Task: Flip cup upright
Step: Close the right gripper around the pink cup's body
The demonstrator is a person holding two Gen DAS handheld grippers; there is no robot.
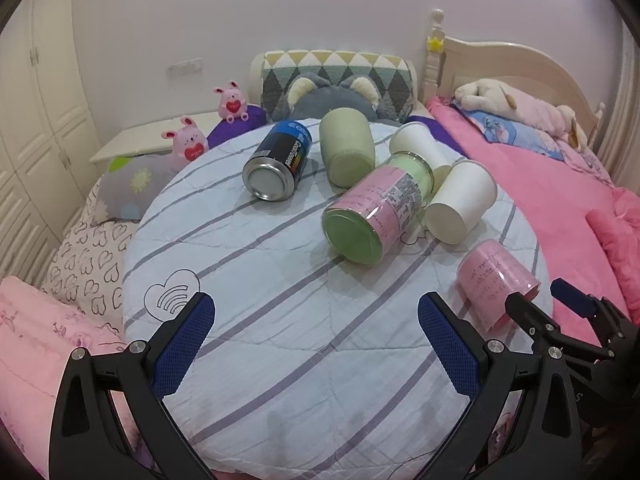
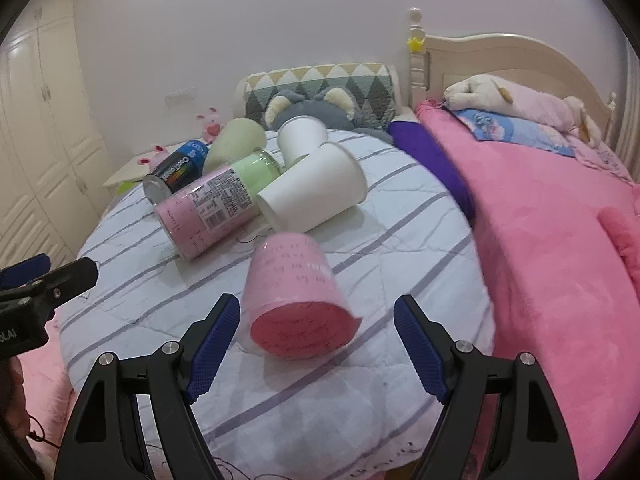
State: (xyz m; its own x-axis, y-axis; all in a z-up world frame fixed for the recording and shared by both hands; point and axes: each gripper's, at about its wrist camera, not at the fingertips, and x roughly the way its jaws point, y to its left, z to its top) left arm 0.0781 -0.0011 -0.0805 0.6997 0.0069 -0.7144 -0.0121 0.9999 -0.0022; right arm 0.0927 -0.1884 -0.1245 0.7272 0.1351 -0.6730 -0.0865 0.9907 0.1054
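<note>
A pink cup [image 2: 294, 300] lies on its side on the round striped table [image 2: 360, 392], its pink base facing my right gripper [image 2: 316, 328]. That gripper is open, its blue pads on either side of the cup's base, not touching it. In the left wrist view the same pink cup [image 1: 494, 280] lies at the table's right edge with the right gripper [image 1: 556, 300] next to it. My left gripper [image 1: 316, 324] is open and empty over the near part of the table [image 1: 280, 360].
Several other vessels lie on their sides further back: a pink-labelled green jar [image 1: 374, 210], two white paper cups [image 1: 460, 202], a pale green cup [image 1: 348, 152] and a dark can [image 1: 278, 166]. A pink-covered bed [image 2: 560, 240] is on the right, plush toys behind.
</note>
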